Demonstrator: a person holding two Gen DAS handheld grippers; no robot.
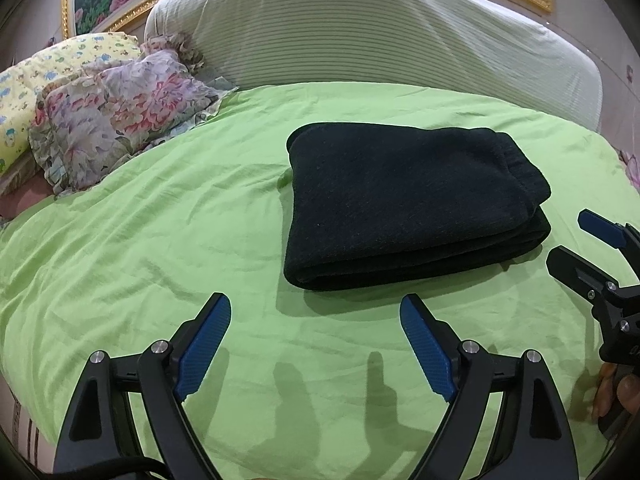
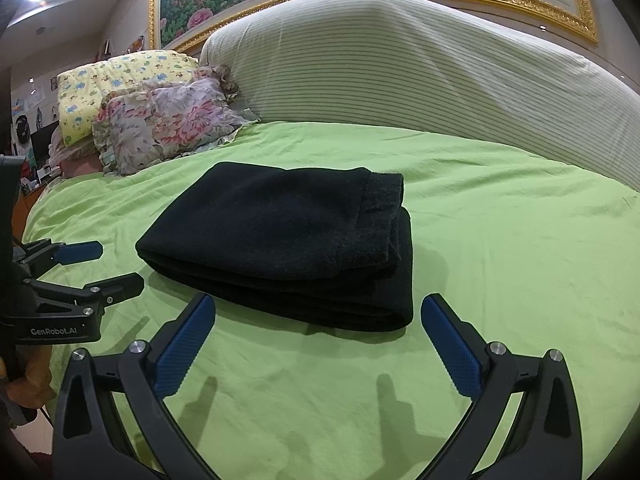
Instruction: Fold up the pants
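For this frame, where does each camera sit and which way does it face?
Left wrist: on the left tool, open, looking across the green sheet at the folded black pants; the right tool and some fingers show at the right edge.
Right wrist: on the right tool, open, facing the same pants; the left tool shows at left.
Shared: pants, sheet, floral pillow, striped bolster.

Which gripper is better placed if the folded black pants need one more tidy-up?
Probably the right gripper: the pants lie straight ahead of its open jaws, stacked edges nearest. From the left gripper, also open, they sit ahead but off to the right.
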